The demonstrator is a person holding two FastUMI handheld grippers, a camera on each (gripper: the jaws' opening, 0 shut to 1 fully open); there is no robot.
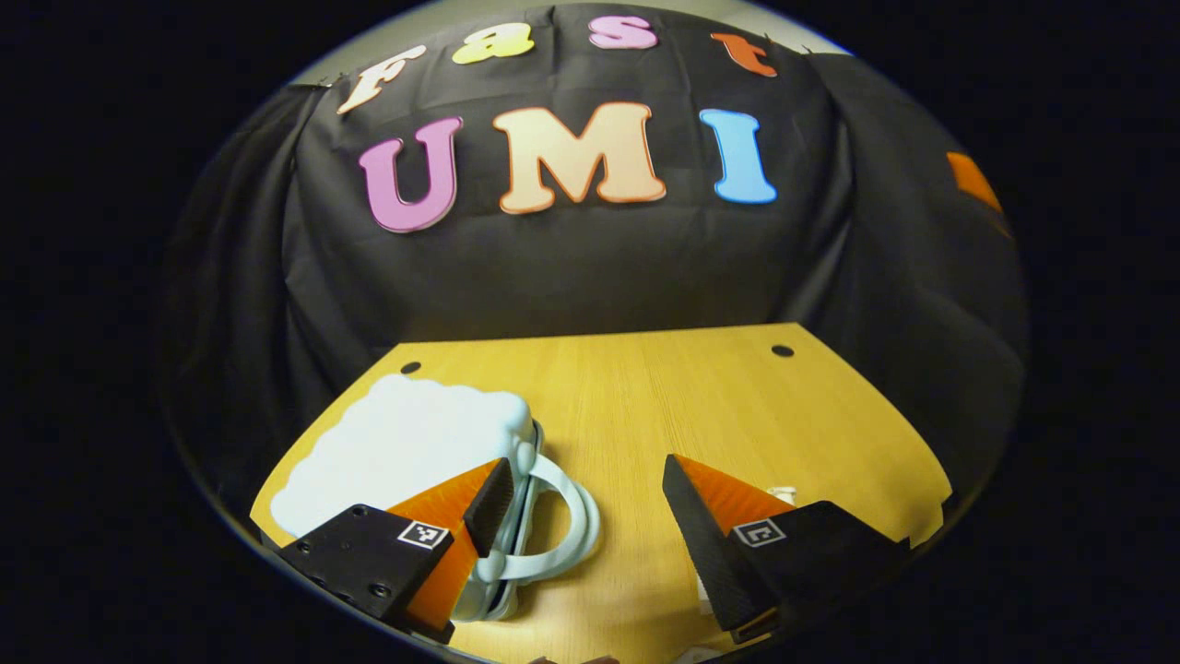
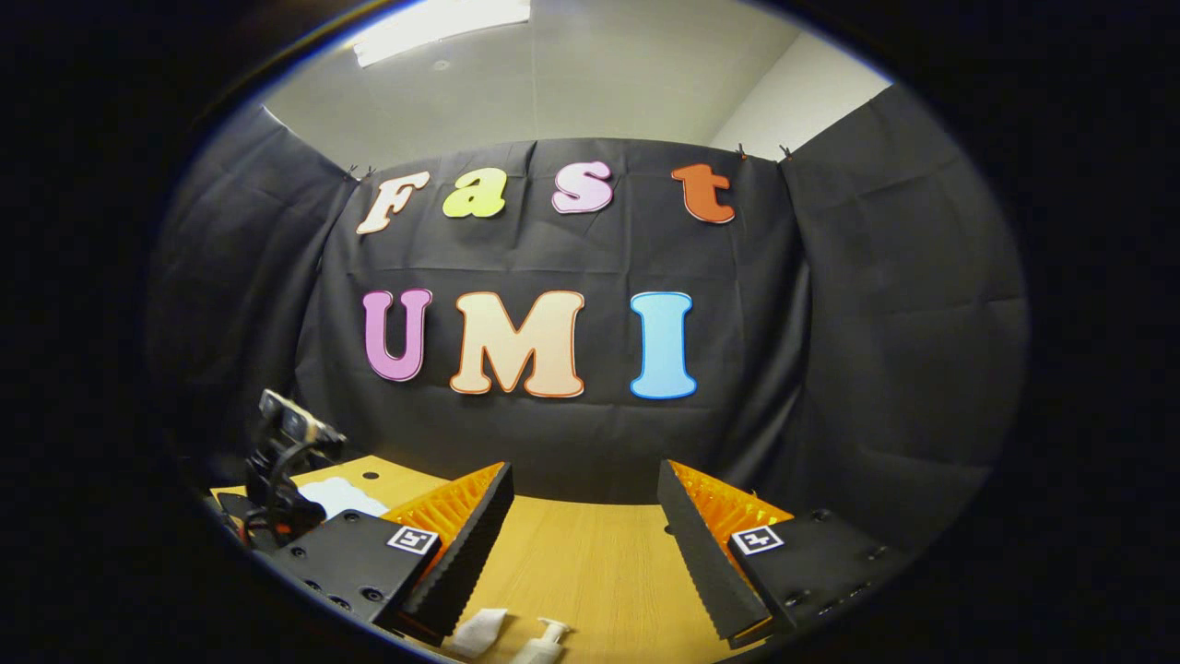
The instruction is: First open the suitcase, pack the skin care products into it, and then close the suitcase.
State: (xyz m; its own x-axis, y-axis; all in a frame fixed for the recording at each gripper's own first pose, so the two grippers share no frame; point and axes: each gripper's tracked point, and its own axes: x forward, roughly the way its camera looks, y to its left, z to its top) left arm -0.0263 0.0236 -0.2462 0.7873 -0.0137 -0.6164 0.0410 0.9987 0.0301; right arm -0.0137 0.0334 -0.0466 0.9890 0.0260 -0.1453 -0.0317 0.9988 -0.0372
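Jaws of both grippers stand open; the closed pale suitcase (image 1: 406,452), cloud-shaped with a loop handle, lies by the left gripper (image 1: 585,516).

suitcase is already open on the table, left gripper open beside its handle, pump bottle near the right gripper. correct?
Not quite. The suitcase is closed, its two halves together, as the left gripper view shows. The rest holds: it lies on the table, the left gripper is open beside the handle, and the pump bottle sits near the right gripper.
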